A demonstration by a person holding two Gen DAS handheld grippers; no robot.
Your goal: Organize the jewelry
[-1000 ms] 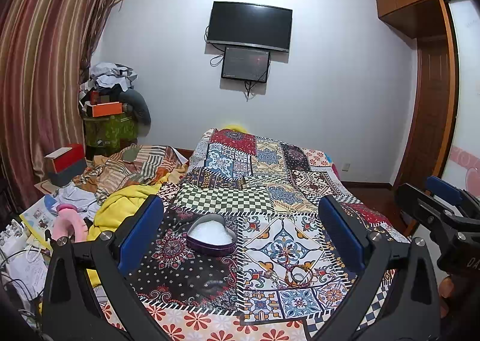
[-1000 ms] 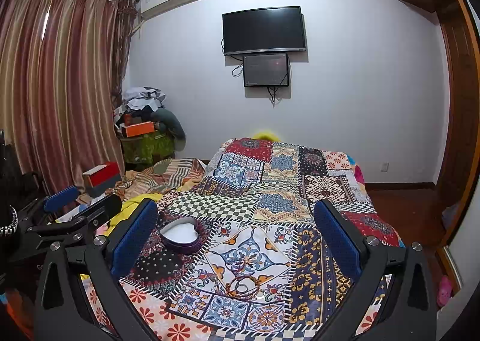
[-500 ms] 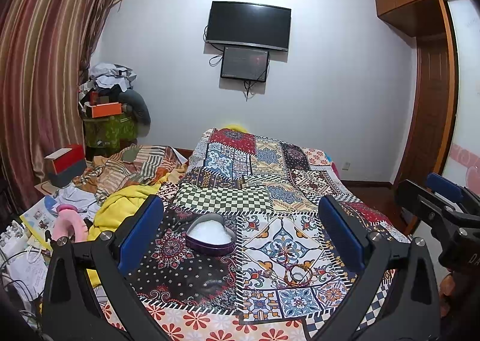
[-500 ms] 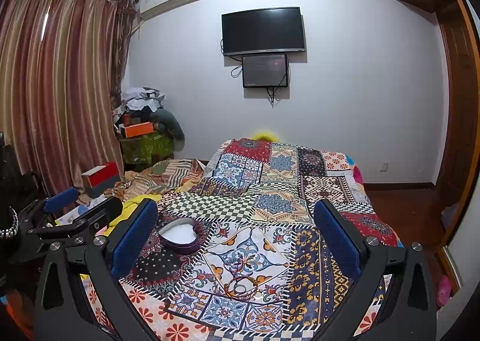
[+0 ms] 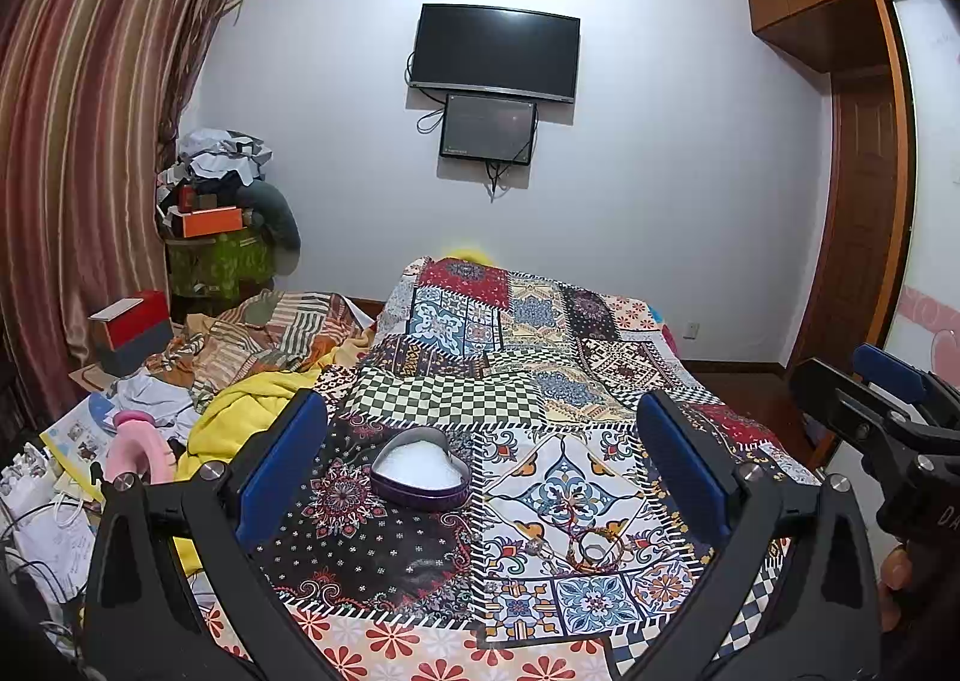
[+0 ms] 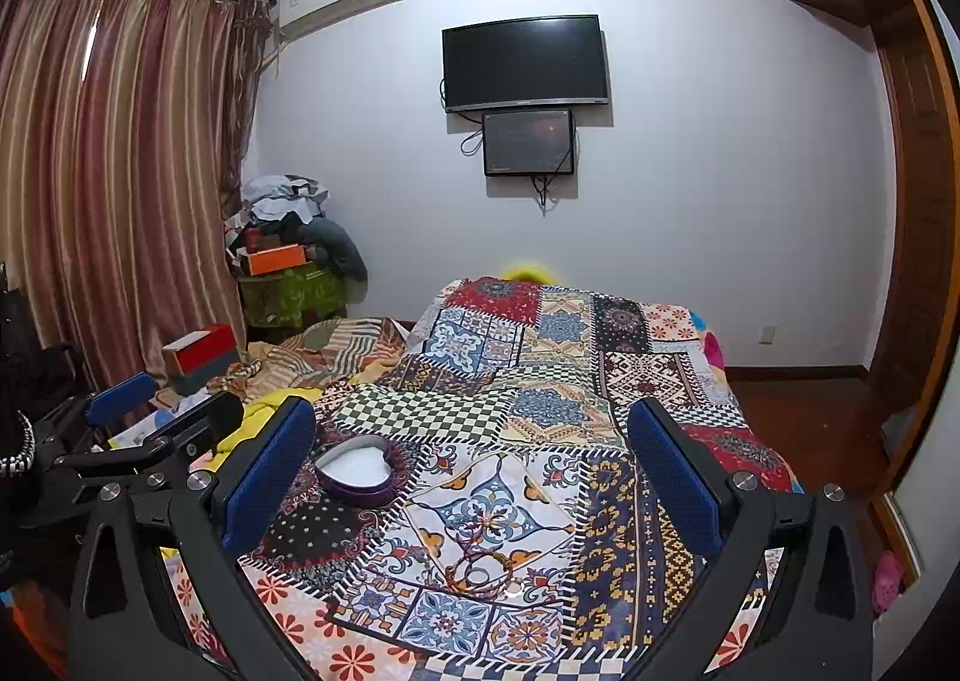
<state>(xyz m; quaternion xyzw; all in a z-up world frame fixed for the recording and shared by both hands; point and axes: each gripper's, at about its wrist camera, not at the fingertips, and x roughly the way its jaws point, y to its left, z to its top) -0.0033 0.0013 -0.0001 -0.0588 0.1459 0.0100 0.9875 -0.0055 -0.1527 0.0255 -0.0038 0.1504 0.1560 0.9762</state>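
Change: almost nothing has moved since a second ago; both views sit a touch lower and the box and jewelry keep their places on the bed.
Left clutter: a pink item [image 5: 137,450], a red box [image 5: 129,321] and a yellow blanket [image 5: 240,411] lie beside the bed's left edge.
Left gripper [image 5: 480,465]: jaws spread wide, holding nothing, hovering above the quilt [image 5: 516,375]; its blue pads frame the box and the jewelry.
Box [image 5: 420,468]: heart-shaped, purple-walled, open, white inside, resting on the dark quilt patch between the left gripper's pads, nearer the left one.
Jewelry [image 5: 591,543]: a small tangle of rings and cords lying on the quilt, to the right of the box and nearer the camera, apart from it.
Right gripper [image 6: 474,477]: jaws likewise released and empty, above the quilt; the jewelry lies between its pads, untouched.
Wall: a TV [image 6: 525,63] hangs at the far end.
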